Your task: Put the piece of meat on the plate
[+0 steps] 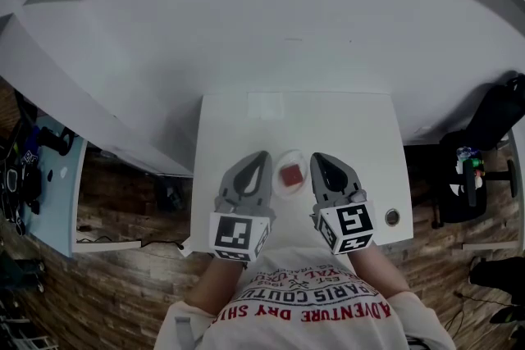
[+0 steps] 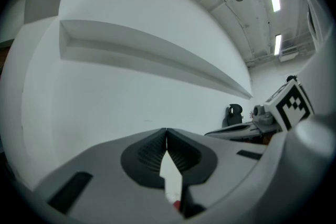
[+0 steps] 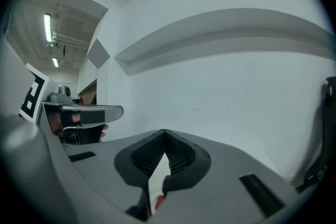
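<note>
We see the piece of meat, a reddish-brown chunk, lying on the small white plate, which sits near the front edge of the white table. The two grippers flank the plate, one close on each side, both pointing away from the person.

The left gripper has its jaws brought together: in the left gripper view the tips meet, with only a narrow wedge of gap behind them and nothing caught in it. The right gripper is the same (its own view shows the ribbed pads touching at the tip, empty between).

Low in each gripper view's wedge there is a small red sliver; it may be the meat seen below the jaws, though we cannot tell for sure at that size.

Neither gripper touches the meat. From the head view, the left gripper's tip lies just beside the plate's left rim, and the right gripper's just beside its right rim.
</note>
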`<action>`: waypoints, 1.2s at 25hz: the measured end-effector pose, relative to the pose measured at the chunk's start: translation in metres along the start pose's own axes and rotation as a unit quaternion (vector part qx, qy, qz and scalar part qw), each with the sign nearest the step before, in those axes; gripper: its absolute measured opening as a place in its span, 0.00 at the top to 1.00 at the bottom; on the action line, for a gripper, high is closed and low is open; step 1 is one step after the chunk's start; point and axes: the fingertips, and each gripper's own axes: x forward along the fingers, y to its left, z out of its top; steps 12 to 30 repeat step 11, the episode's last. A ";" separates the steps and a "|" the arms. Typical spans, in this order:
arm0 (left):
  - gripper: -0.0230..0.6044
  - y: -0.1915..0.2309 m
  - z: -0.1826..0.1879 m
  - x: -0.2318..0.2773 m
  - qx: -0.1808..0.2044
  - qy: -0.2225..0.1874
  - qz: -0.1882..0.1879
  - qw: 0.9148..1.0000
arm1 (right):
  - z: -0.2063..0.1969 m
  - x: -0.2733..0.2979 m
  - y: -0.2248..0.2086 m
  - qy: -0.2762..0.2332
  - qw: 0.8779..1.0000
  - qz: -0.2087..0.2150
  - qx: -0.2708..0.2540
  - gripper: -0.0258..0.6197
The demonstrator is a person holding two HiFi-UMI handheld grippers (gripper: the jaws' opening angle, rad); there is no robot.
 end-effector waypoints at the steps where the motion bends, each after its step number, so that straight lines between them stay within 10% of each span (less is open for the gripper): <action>1: 0.95 -0.001 -0.001 0.000 0.001 0.001 0.000 1.000 | 0.000 0.000 0.000 0.000 1.000 0.001 0.004 0.94; 30: 0.95 -0.001 -0.003 -0.001 0.004 0.005 0.001 1.000 | -0.004 0.000 0.001 0.006 1.000 -0.010 -0.013 0.94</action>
